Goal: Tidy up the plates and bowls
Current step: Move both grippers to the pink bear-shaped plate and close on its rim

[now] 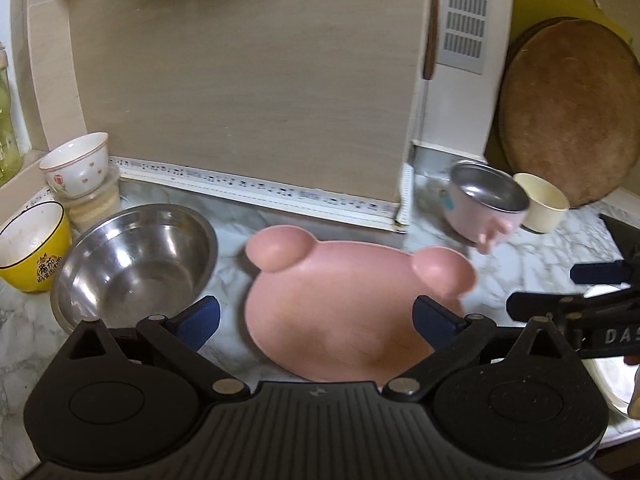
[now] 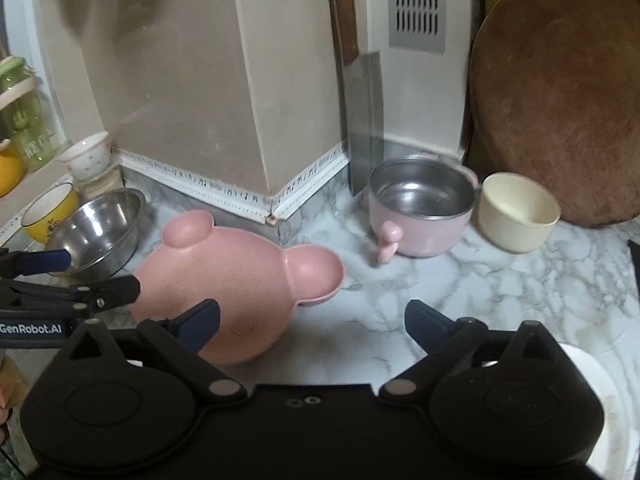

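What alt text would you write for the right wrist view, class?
Open right gripper hovers over a marble counter beside a pink bear-shaped plate. Behind stand a pink steel-lined bowl, cream bowl and steel bowl.

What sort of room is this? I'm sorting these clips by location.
Most likely a home kitchen counter: a white marble-patterned worktop carries a steel mixing bowl and a pink bear-shaped plate, while a steel cleaver with a wooden handle and a round wooden chopping board lean against the wall.
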`<action>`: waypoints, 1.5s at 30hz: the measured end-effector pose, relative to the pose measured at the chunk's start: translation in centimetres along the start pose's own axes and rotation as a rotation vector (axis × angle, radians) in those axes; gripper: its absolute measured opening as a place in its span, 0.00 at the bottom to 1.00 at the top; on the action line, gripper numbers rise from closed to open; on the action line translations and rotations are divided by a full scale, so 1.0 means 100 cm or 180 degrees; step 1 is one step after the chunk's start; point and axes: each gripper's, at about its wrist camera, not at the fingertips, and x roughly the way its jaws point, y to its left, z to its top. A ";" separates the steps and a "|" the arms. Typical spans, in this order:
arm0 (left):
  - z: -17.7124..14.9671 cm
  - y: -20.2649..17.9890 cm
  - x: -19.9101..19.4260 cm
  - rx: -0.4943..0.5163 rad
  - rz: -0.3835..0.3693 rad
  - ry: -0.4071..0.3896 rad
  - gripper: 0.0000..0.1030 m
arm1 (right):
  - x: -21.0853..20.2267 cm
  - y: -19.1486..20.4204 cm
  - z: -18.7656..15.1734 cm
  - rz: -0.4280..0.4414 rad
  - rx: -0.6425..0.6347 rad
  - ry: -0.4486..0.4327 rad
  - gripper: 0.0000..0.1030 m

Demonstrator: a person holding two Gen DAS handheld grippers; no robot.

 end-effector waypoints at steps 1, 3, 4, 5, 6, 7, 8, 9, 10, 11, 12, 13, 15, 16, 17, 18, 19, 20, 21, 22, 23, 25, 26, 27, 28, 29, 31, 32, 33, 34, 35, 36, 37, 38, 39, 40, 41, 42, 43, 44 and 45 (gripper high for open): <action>0.001 0.002 0.004 0.0001 -0.0004 -0.0003 1.00 | 0.006 0.002 0.000 -0.0008 0.0012 0.0043 0.91; 0.002 0.004 0.011 0.0005 -0.0008 0.0016 1.00 | 0.018 0.007 0.000 -0.0040 0.0023 0.0133 0.87; 0.002 0.005 0.014 0.0016 -0.0024 0.0026 1.00 | 0.024 0.009 0.000 -0.0052 0.0038 0.0175 0.86; 0.002 0.006 0.017 0.0030 -0.0036 0.0037 1.00 | 0.029 0.011 0.000 -0.0058 0.0040 0.0209 0.84; 0.002 0.006 0.019 0.0039 -0.0049 0.0052 1.00 | 0.034 0.014 0.000 -0.0076 0.0038 0.0243 0.82; 0.002 0.007 0.021 0.0038 -0.0063 0.0064 1.00 | 0.038 0.015 0.000 -0.0093 0.0053 0.0269 0.81; 0.001 0.007 0.023 0.0032 -0.0064 0.0076 1.00 | 0.043 0.016 -0.001 -0.0102 0.0067 0.0300 0.80; 0.001 0.007 0.025 0.0035 -0.0065 0.0092 1.00 | 0.047 0.018 -0.001 -0.0112 0.0068 0.0333 0.80; 0.001 0.007 0.027 0.0043 -0.0077 0.0112 1.00 | 0.050 0.019 -0.001 -0.0135 0.0076 0.0357 0.80; 0.000 0.008 0.029 0.0040 -0.0091 0.0123 1.00 | 0.053 0.020 -0.001 -0.0156 0.0089 0.0376 0.79; 0.000 0.008 0.030 0.0038 -0.0103 0.0127 1.00 | 0.057 0.020 0.000 -0.0172 0.0103 0.0403 0.77; 0.001 0.008 0.031 0.0046 -0.0112 0.0121 1.00 | 0.061 0.020 0.001 -0.0182 0.0124 0.0428 0.76; 0.001 0.008 0.031 0.0055 -0.0086 0.0079 1.00 | 0.067 0.019 0.003 -0.0193 0.0160 0.0475 0.70; 0.001 0.009 0.032 0.0052 -0.0055 0.0061 1.00 | 0.070 0.018 0.004 -0.0196 0.0185 0.0496 0.68; 0.001 0.009 0.033 0.0037 -0.0042 0.0061 1.00 | 0.073 0.017 0.005 -0.0182 0.0217 0.0518 0.67; 0.001 0.010 0.034 0.0016 -0.0056 0.0075 1.00 | 0.076 0.016 0.006 -0.0162 0.0253 0.0540 0.66; 0.001 0.011 0.036 -0.0004 -0.0059 0.0092 1.00 | 0.078 0.015 0.006 -0.0136 0.0295 0.0561 0.65; 0.001 0.011 0.038 -0.0019 -0.0041 0.0114 1.00 | 0.080 0.015 0.006 -0.0120 0.0322 0.0580 0.60; 0.001 0.012 0.040 -0.0029 -0.0026 0.0134 1.00 | 0.083 0.015 0.006 -0.0136 0.0318 0.0605 0.55; 0.001 0.013 0.042 -0.0041 -0.0007 0.0148 1.00 | 0.085 0.016 0.006 -0.0141 0.0312 0.0625 0.51; 0.001 0.014 0.043 -0.0048 0.0007 0.0150 1.00 | 0.087 0.017 0.006 -0.0131 0.0312 0.0636 0.48; 0.002 0.015 0.045 -0.0057 0.0001 0.0164 1.00 | 0.090 0.020 0.006 -0.0122 0.0286 0.0666 0.34; 0.002 0.016 0.046 -0.0058 -0.0014 0.0178 1.00 | 0.092 0.021 0.006 -0.0124 0.0278 0.0681 0.30; 0.003 0.016 0.047 -0.0062 -0.0001 0.0177 1.00 | 0.093 0.021 0.006 -0.0123 0.0275 0.0690 0.22; 0.003 0.017 0.047 -0.0057 0.0004 0.0174 1.00 | 0.094 0.021 0.006 -0.0145 0.0274 0.0708 0.12; 0.003 0.017 0.048 -0.0045 0.0002 0.0172 1.00 | 0.095 0.019 0.005 -0.0137 0.0291 0.0715 0.11; 0.002 0.019 0.049 -0.0041 -0.0012 0.0195 1.00 | 0.093 0.013 0.004 -0.0080 0.0340 0.0689 0.10; 0.002 0.020 0.050 -0.0042 -0.0035 0.0222 1.00 | 0.092 0.010 0.004 -0.0076 0.0347 0.0684 0.10; 0.002 0.020 0.051 -0.0048 -0.0045 0.0244 1.00 | 0.092 0.007 0.004 -0.0077 0.0343 0.0682 0.10; 0.002 0.021 0.052 -0.0056 -0.0061 0.0258 0.99 | 0.090 0.003 0.003 -0.0073 0.0342 0.0681 0.10; 0.001 0.021 0.052 -0.0070 -0.0072 0.0267 0.99 | 0.089 0.000 0.002 -0.0066 0.0342 0.0684 0.10; 0.001 0.022 0.052 -0.0094 -0.0098 0.0275 0.99 | 0.087 -0.005 0.001 -0.0059 0.0328 0.0687 0.10; 0.001 0.023 0.053 -0.0112 -0.0137 0.0289 0.99 | 0.085 -0.008 0.000 -0.0061 0.0307 0.0688 0.10; 0.001 0.022 0.054 -0.0121 -0.0151 0.0312 0.97 | 0.084 -0.013 0.000 -0.0064 0.0282 0.0692 0.10; 0.001 0.022 0.055 -0.0113 -0.0161 0.0333 0.96 | 0.082 -0.017 -0.001 -0.0068 0.0255 0.0703 0.10; 0.001 0.020 0.057 -0.0096 -0.0177 0.0352 0.95 | 0.081 -0.020 -0.001 -0.0063 0.0223 0.0714 0.10; 0.001 0.018 0.058 -0.0087 -0.0186 0.0379 0.95 | 0.080 -0.024 -0.002 -0.0046 0.0177 0.0722 0.10; 0.000 0.016 0.061 -0.0089 -0.0210 0.0422 0.95 | 0.078 -0.027 -0.003 -0.0031 0.0125 0.0726 0.10; 0.000 0.015 0.065 -0.0099 -0.0235 0.0468 0.94 | 0.077 -0.030 -0.003 -0.0029 0.0083 0.0731 0.10; -0.001 0.014 0.069 -0.0118 -0.0237 0.0515 0.92 | 0.076 -0.033 -0.004 -0.0021 0.0064 0.0737 0.10; -0.001 0.014 0.073 -0.0148 -0.0252 0.0553 0.89 | 0.075 -0.036 -0.004 -0.0003 0.0061 0.0741 0.10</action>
